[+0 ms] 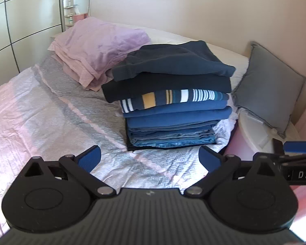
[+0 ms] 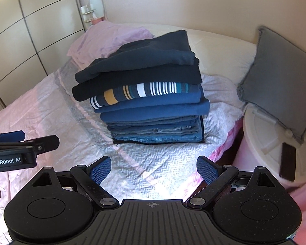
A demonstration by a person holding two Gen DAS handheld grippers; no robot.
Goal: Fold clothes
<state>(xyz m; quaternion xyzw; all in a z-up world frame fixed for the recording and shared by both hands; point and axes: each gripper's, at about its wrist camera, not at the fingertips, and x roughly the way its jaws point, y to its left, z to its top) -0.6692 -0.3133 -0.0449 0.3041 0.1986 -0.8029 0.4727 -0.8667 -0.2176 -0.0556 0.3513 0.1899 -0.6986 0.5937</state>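
Both my cameras look forward and slightly down along my tongs, over the near edge of the bed (image 1: 51, 106) toward the far wall. My left tongs (image 1: 149, 159) face the stack of folded clothes (image 1: 169, 94) from close by; my right tongs (image 2: 154, 170) sit just to the right, equally near. Both views share the stack, the pink pillow (image 2: 104, 38) and the grey cushion (image 2: 279, 69), and each catches the other's tongs at its edge.

Daylight illuminates the room evenly. A bright, overexposed patch lies on the bedspread (image 1: 144, 171) directly ahead of each camera. The stack of folded clothes (image 1: 169, 102) casts a dark shadow at its base. Fisheye distortion bends the wardrobe (image 2: 20, 30) lines, and the corners vignette to black. The grey cushion (image 2: 275, 77) appears slightly soft.
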